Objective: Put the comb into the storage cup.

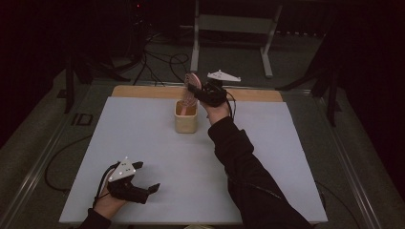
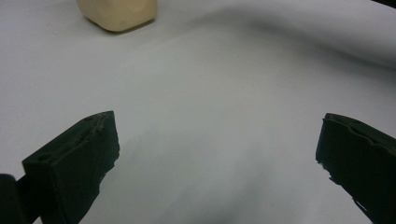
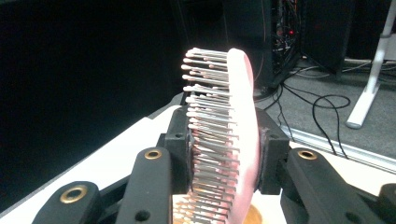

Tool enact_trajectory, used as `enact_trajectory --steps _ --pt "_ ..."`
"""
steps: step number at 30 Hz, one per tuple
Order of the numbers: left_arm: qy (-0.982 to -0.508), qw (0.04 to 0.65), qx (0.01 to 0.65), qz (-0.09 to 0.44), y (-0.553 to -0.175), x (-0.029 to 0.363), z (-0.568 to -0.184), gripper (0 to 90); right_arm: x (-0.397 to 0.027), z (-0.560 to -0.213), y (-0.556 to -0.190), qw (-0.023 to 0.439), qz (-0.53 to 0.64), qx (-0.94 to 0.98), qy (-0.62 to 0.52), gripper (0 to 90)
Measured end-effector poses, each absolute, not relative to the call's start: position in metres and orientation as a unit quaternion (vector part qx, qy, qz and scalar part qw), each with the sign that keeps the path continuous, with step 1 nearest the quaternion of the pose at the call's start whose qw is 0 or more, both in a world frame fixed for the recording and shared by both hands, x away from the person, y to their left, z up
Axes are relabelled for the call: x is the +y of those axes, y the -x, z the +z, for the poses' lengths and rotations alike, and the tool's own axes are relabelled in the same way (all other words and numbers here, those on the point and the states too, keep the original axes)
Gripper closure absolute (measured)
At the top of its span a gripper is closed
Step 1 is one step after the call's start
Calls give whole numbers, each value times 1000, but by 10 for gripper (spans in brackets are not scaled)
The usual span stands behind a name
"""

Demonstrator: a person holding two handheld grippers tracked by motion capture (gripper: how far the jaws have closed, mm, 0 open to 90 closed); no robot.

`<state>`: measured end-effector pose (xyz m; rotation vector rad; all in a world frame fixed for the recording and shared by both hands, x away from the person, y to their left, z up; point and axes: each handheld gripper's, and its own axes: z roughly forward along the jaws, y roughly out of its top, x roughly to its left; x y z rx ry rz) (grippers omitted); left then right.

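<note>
Here the right tongs (image 1: 195,88) grip a pink hairbrush (image 3: 236,135) by its bristled head, held tilted above the cream cup (image 1: 186,117) at the far middle of the white surface (image 1: 267,167). The left tongs (image 1: 145,179) (near corner, well apart) rest open, holding nothing.

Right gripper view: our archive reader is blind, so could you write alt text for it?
A pink hairbrush with pale bristles stands clamped between the two black jaws of the right claw, bristles facing left. Behind it lie a dark room, floor cables and a white table edge.
</note>
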<state>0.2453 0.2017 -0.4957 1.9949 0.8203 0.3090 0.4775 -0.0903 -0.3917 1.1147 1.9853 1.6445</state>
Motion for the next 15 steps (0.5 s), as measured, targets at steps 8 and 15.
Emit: enact_trajectory --steps 8,15 --pt "-812 463 333 127 -245 202 -496 1 -91 -400 -478 157 579 694 -397 652" --pt "-812 463 333 126 -246 202 -496 1 -92 -403 -477 149 580 694 -401 650"
